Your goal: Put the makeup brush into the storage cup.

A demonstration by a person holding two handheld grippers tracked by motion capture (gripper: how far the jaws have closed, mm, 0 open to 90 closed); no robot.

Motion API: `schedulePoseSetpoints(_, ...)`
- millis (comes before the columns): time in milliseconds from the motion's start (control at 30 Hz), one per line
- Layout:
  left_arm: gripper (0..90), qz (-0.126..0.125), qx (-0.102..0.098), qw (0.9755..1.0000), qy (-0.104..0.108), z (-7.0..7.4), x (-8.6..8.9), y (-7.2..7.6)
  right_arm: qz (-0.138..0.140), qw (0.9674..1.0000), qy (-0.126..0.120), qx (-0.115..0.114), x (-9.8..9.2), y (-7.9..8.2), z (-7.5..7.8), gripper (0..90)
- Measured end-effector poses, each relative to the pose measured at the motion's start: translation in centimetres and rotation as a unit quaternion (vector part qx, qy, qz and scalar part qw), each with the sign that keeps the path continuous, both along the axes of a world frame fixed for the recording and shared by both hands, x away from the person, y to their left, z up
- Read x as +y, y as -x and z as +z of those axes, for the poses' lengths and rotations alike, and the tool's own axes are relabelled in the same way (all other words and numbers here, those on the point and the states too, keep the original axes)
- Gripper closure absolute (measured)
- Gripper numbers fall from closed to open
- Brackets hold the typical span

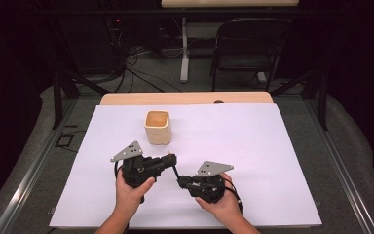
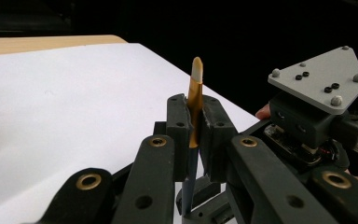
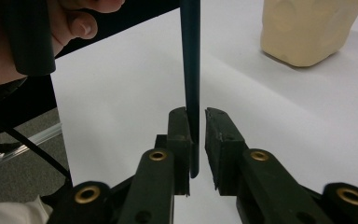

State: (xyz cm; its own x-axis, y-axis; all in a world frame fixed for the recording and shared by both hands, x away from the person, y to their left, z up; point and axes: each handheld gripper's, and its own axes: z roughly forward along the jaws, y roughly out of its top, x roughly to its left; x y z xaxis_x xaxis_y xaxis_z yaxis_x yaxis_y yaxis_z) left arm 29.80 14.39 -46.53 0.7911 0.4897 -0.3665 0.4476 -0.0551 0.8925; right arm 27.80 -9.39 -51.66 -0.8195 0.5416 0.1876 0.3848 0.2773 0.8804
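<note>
A thin brush (image 2: 196,88) with a dark blue handle, a gold ferrule and a pale tip stands clamped between the pads of my left gripper (image 2: 196,105), which is shut on the ferrule. In the high view the brush (image 1: 175,169) spans the short gap between my left gripper (image 1: 172,158) and my right gripper (image 1: 180,181) near the table's front. In the right gripper view the handle (image 3: 190,56) runs down between the jaws of my right gripper (image 3: 196,116). It lies against one pad with a gap to the other, so that gripper is open.
A cream, square-sided cup (image 1: 157,127) stands upright on the white sheet (image 1: 253,146) beyond the left gripper; its wall also shows as the cup (image 3: 307,28). A dark chair (image 1: 248,44) and a table leg stand on the floor past the far edge.
</note>
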Motion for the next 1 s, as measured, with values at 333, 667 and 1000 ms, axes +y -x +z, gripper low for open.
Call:
schedulePoseSetpoints(333,83.6,0.008,0.003,1.0,0.001,-0.1,0.47,-0.25,-0.002,1.0,-0.006,0.004,-0.14,-0.1,-0.03,70.3)
schedulePoseSetpoints(667,83.6,0.02,0.005,0.9998,0.001,-0.16,0.83,-0.4,-0.005,0.9999,-0.004,0.008,-0.32,-0.21,-0.12,69.9)
schedulePoseSetpoints(1000,83.5,0.023,0.006,0.9997,0.001,-0.27,0.96,-0.48,-0.008,0.9999,-0.008,0.01,-0.49,-0.37,-0.28,68.6)
